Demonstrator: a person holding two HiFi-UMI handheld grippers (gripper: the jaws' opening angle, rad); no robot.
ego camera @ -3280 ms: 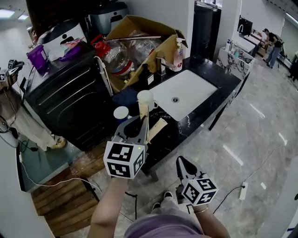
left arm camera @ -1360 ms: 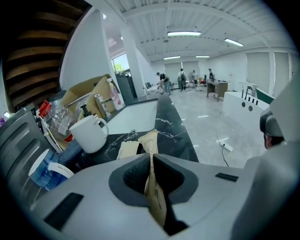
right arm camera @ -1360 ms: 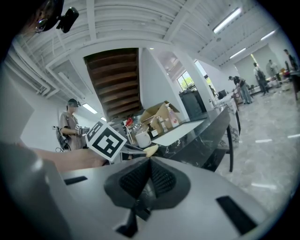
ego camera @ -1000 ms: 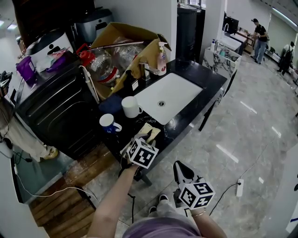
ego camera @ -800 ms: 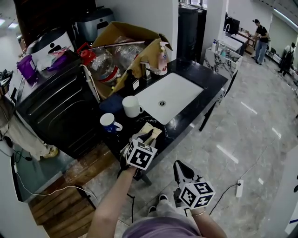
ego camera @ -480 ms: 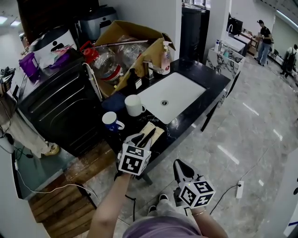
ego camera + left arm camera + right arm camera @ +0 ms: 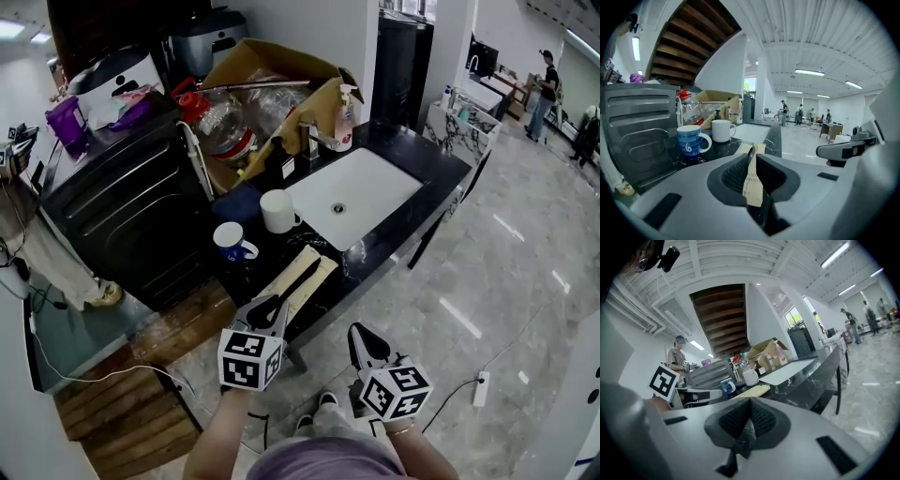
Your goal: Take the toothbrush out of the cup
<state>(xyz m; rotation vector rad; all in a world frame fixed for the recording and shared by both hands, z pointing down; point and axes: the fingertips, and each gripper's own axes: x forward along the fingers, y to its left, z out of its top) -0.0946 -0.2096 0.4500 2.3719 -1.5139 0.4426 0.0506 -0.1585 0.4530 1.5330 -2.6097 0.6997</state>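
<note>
In the head view we count two grippers, two cups and one toothbrush. The left gripper (image 7: 279, 300) is clamped on the near end of the flat beige paper-wrapped toothbrush (image 7: 319, 270), which is out of both cups and stretches over the front edge of the black marble counter (image 7: 405, 150). We cannot tell whether its far end rests on the stone. The blue ceramic cup (image 7: 231, 241) and the white ceramic mug (image 7: 277, 210) stand apart from it, further back, beside the white rectangular sink (image 7: 361, 187). The left forearm reaches forward from the bottom of the frame. The right gripper (image 7: 367, 339) hangs lower, off the counter and above the floor. Its arm is mostly cut off.

In the left gripper view there is one wrapper, one blue cup (image 7: 691, 139) and one white mug (image 7: 723, 130). The jaws have just been closing and now pinch the toothbrush (image 7: 752, 185) between their ribbed pads. The print on the paper is half covered, and the brush inside it is hidden. The gripper points slightly downward across the counter.

In the right gripper view we again see two cups, the blue cup (image 7: 726, 386) and the white mug (image 7: 751, 377), and the one toothbrush (image 7: 752, 391) lying away ahead. The right gripper (image 7: 749, 404) has its jaws pressed together with nothing between them. It is held nearly level.
</note>
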